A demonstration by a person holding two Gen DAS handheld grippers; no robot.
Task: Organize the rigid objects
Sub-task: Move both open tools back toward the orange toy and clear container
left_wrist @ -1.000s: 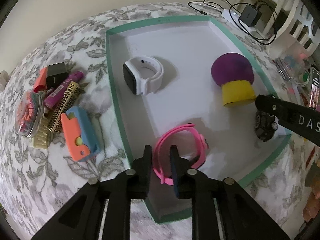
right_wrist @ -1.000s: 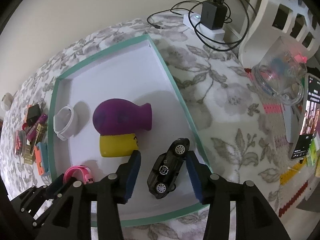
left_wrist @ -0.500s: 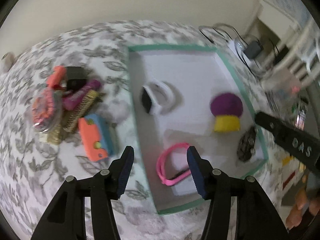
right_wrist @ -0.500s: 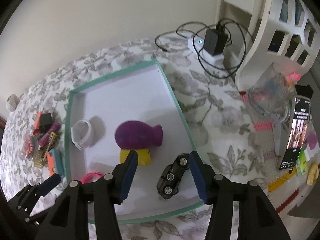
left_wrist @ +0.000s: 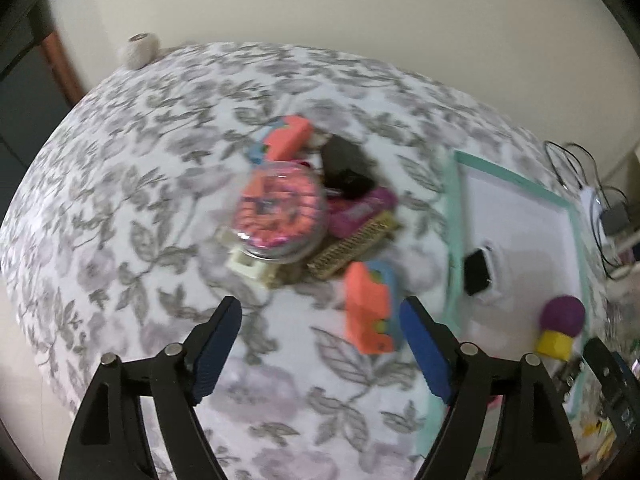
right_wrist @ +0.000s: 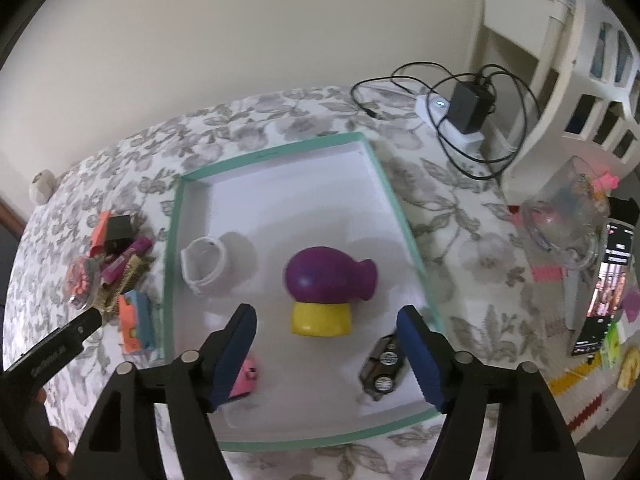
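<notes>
My left tongs (left_wrist: 320,350) have just been spreading apart and have nothing between the blue pads, only flowery grey-and-white tablecloth (left_wrist: 132,216) under them. At about 12 o'clock from them sits the heap still to be sorted: a clear round plastic jar stuffed with pink and orange bits (left_wrist: 280,216), a black blocky thing (left_wrist: 346,162), a magenta marker-like tube (left_wrist: 362,212), a gold ribbed comb-looking piece (left_wrist: 352,244) and an orange block (left_wrist: 288,140) at the far end. That view is smeared, so I'm half guessing on the comb. At 1 o'clock, just beside the right pad, lies an orange-and-blue plastic toy block (left_wrist: 370,312).

My right tongs (right_wrist: 326,354) have also just been letting go wider, and they're empty, hanging over the shallow white tray with the teal rim (right_wrist: 276,156). Inside the tray: a purple-and-yellow mushroom-shaped toy (right_wrist: 324,286) at 12 o'clock, a white smartwatch with a looped band (right_wrist: 204,266) at 10 o'clock, a small black toy car (right_wrist: 382,370) by the right finger at 3 o'clock, and a pink watch (right_wrist: 244,378) peeking out behind the left finger at 9 o'clock.
</notes>
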